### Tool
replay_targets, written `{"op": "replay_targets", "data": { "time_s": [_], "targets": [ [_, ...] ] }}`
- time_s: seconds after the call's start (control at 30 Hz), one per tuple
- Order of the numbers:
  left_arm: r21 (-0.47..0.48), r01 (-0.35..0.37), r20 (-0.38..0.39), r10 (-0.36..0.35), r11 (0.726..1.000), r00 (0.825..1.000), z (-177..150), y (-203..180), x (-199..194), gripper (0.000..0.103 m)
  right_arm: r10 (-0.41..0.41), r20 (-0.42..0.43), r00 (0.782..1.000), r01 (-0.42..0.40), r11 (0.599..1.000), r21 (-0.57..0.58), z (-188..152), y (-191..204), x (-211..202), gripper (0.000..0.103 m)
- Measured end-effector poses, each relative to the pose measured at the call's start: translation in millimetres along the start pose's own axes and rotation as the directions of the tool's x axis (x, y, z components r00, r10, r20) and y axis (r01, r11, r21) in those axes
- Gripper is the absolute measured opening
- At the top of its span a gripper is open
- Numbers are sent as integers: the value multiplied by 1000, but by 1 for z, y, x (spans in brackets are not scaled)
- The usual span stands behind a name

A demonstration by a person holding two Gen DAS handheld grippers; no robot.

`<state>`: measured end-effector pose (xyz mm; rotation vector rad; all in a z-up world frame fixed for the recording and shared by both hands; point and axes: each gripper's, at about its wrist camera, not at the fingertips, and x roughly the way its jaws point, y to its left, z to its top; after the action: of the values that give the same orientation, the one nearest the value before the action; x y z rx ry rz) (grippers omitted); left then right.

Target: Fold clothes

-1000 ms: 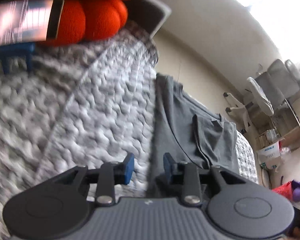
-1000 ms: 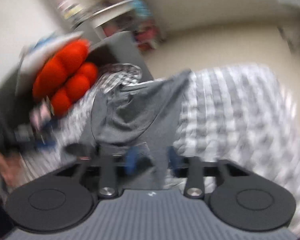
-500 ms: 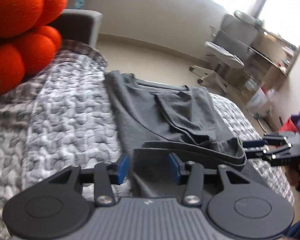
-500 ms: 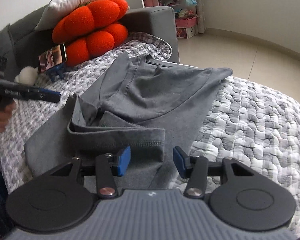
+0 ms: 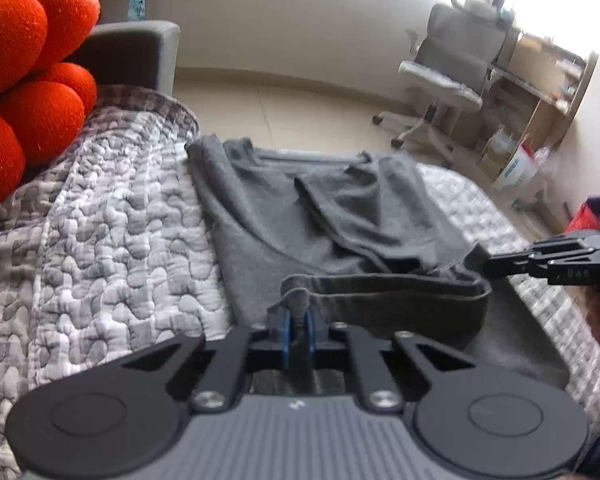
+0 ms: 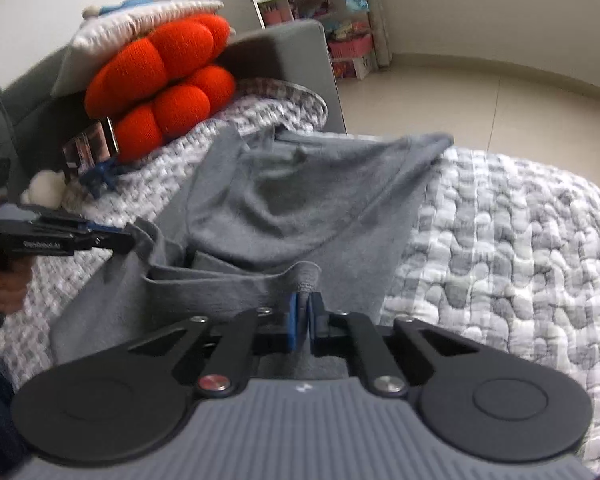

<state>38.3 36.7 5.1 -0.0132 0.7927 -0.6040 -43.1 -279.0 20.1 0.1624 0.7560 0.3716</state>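
Grey shirt [image 5: 332,216] lying part-folded on quilted bed [image 5: 112,216], left tongs [image 5: 298,322] and right tongs [image 6: 305,312] each pinching its hem, orange cushion [image 6: 160,80] sitting behind.

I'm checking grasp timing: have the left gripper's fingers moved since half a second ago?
Yes. The left gripper has closed: its fingers, earlier apart over the hem, now pinch the grey shirt lying on the quilt.

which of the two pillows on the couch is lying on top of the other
The white pillow lies on top; it is flat and pale, resting across the lumpy orange pillow, which sits beneath it against the grey couch back.
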Motion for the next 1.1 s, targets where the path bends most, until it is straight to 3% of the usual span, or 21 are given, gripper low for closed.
{"op": "replay_targets", "data": {
  "time_s": [0.1, 0.33, 0.4, 0.47, 0.57, 0.73, 0.8, 0.87, 0.97, 1.1],
  "targets": [
    [-19, 28, 30, -27, 999, 999, 1, 0, -5, 6, -32, -9, 999, 32, 999, 18, 1, -4, -1, 6],
    [-113, 55, -18, -57, 992, 998, 1, 10, 10, 7, -38, -28, 999, 40, 997, 62, -1, -11, -1, 7],
    [-146, 86, -42, -93, 985, 995, 0, 14, 15, 26, -40, -48, 998, 43, 997, 56, -3, -10, 2, 16],
    [-163, 122, -39, -129, 979, 991, 0, 15, 15, 39, -34, -59, 998, 38, 998, 56, -4, -10, 5, 17],
    [-148, 119, -48, -127, 982, 991, -1, 13, 19, 41, -22, -66, 998, 27, 997, 70, -4, -11, 7, 17],
    [-107, 39, -75, -47, 994, 996, -2, 9, 24, 37, -37, -80, 996, 42, 997, 62, -6, -9, 11, 17],
    [-94, 15, -65, -21, 995, 998, -1, 8, 21, 18, -46, -79, 996, 51, 997, 57, -6, -8, 12, 15],
    [-85, 10, -55, -14, 996, 998, -1, 6, 19, 8, -53, -59, 997, 56, 997, 48, -4, -4, 9, 8],
    [-70, 2, -40, -5, 998, 999, -1, 4, 16, 7, -40, -17, 999, 41, 999, 36, 0, 2, 2, 7],
    [-64, -9, -50, 5, 998, 999, -2, 3, 17, 9, -63, -55, 996, 65, 997, 35, -2, 0, 12, 9]
  ]
}}
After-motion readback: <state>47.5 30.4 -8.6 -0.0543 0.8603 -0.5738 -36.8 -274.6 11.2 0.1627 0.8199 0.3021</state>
